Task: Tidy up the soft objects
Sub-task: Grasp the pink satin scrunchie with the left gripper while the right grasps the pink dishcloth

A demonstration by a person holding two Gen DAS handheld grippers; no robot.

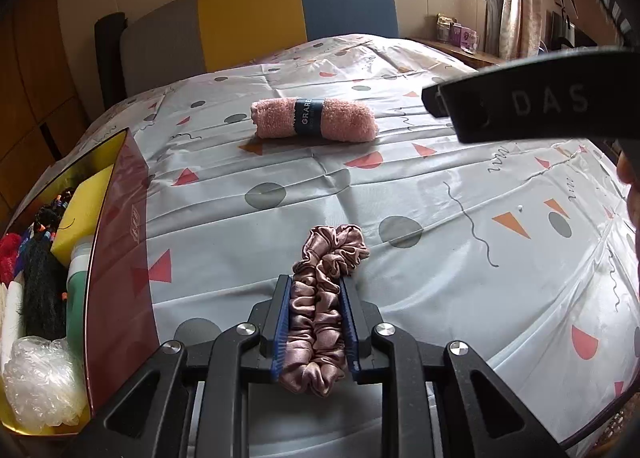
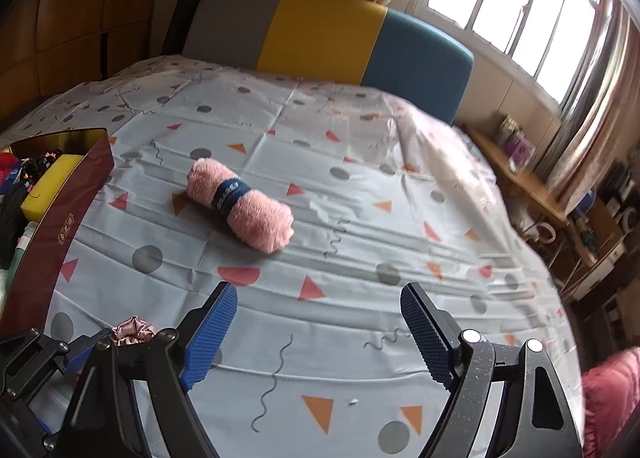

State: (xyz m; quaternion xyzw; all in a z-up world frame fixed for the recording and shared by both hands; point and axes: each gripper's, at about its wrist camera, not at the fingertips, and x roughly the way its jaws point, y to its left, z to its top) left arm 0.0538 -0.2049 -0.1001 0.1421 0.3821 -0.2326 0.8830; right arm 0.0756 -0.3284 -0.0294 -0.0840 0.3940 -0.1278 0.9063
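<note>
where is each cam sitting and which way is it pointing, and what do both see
Left wrist: sits on the left gripper, facing across the bed to the headboard; its fingers clamp a pink scrunchie.
Right wrist: sits on the right gripper, facing the headboard and window; its fingers are spread, empty.
Shared: the rolled pink towel, red box, patterned sheet.

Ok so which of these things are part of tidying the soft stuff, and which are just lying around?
Part of the job:
- pink scrunchie, clamped in the left gripper
- rolled pink towel on the bed
- red box already holding soft things
- right gripper, open and empty

Just lying about:
- patterned bedsheet
- headboard
- side shelf with its clutter
</note>
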